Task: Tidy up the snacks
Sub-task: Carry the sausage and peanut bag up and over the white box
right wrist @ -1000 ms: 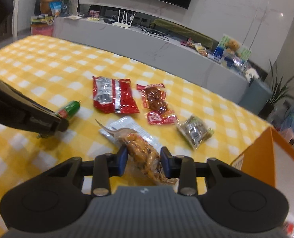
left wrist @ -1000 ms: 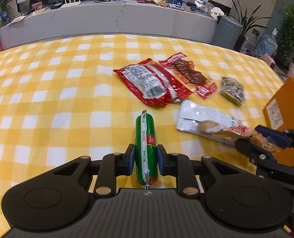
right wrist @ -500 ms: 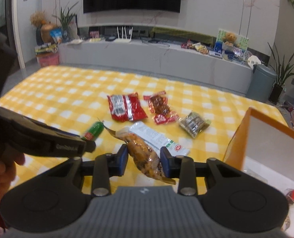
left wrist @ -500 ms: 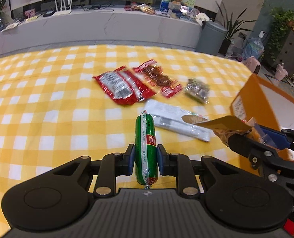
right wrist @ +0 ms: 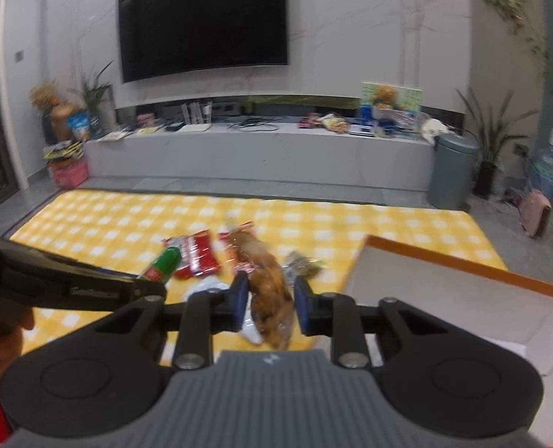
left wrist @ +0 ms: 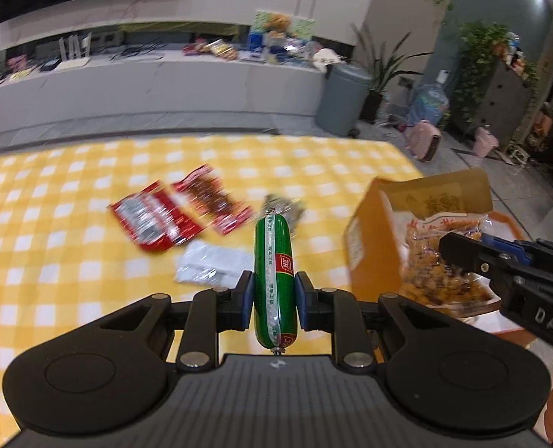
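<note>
Yellow-checked cloth covers the table [left wrist: 52,261], above which the left claw [left wrist: 274,295] grips a green sausage [left wrist: 274,280] and the right claw [right wrist: 270,302] clamps a brown snack bag [right wrist: 269,298], both lifted toward the orange box [right wrist: 463,272] at right, probably for dropping in.

Orange box [right wrist: 463,265] beside right tool [right wrist: 270,304]

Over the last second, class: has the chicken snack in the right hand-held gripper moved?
Yes. The chicken snack has risen off the yellow cloth toward the orange box.
</note>
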`<state>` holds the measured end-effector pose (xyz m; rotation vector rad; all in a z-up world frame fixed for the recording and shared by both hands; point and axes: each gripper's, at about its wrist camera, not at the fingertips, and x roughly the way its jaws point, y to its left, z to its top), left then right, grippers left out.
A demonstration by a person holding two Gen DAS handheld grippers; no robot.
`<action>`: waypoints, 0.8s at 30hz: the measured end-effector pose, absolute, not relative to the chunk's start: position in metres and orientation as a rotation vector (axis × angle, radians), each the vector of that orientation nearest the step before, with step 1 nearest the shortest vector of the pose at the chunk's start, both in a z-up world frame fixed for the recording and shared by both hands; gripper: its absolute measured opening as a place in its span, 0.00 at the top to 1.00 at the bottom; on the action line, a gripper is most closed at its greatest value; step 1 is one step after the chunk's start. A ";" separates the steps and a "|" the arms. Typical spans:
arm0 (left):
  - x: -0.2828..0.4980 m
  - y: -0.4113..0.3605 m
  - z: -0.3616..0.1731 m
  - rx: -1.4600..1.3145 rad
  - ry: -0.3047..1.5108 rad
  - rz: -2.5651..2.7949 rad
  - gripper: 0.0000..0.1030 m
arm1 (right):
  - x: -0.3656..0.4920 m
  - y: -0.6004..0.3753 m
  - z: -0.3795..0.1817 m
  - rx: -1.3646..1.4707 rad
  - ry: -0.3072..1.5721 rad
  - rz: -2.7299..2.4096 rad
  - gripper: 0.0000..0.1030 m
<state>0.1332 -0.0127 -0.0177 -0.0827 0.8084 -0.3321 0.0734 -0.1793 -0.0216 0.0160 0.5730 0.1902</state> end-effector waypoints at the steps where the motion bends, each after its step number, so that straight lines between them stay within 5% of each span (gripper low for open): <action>1: 0.134 -0.018 -0.016 -0.082 0.803 -0.343 0.76 | 0.075 -0.189 -0.018 0.044 0.577 0.191 0.82; 24: 0.164 -0.173 -0.011 0.089 0.836 -0.708 0.76 | 0.081 -0.307 -0.006 -0.140 0.716 -0.079 0.82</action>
